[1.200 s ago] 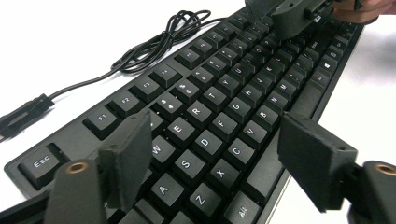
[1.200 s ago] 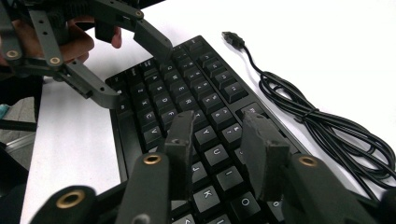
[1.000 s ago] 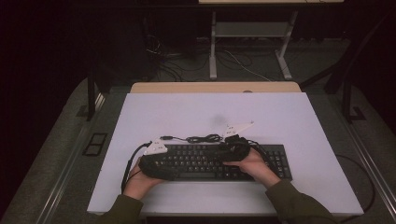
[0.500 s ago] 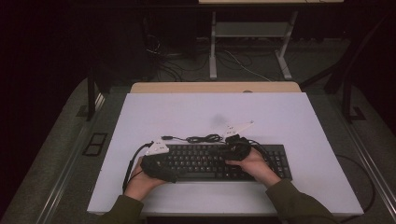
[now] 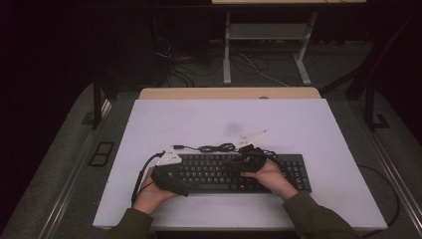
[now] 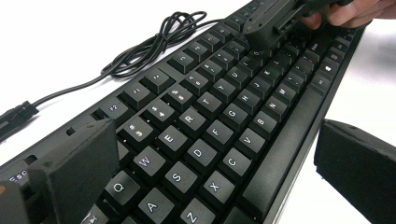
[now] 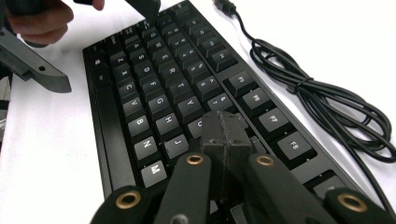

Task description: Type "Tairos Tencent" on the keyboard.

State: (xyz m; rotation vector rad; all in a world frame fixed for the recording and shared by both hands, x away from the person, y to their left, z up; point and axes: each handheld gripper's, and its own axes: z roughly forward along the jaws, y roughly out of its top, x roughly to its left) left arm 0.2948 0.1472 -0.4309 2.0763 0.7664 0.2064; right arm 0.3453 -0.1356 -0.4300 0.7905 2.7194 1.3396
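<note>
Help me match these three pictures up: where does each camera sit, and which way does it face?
High view: above the person's side, looking forward and down on the table; both forearms and hands show.
Left gripper view: rides the left tool, looking along the keyboard; its two parted jaws show.
Right gripper view: rides the right tool, jaws closed over the keys.
Shared: all show the keyboard and its coiled cable.

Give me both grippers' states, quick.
Left gripper: open, jaws straddling the keyboard.
Right gripper: shut, empty, tips over the keys.
</note>
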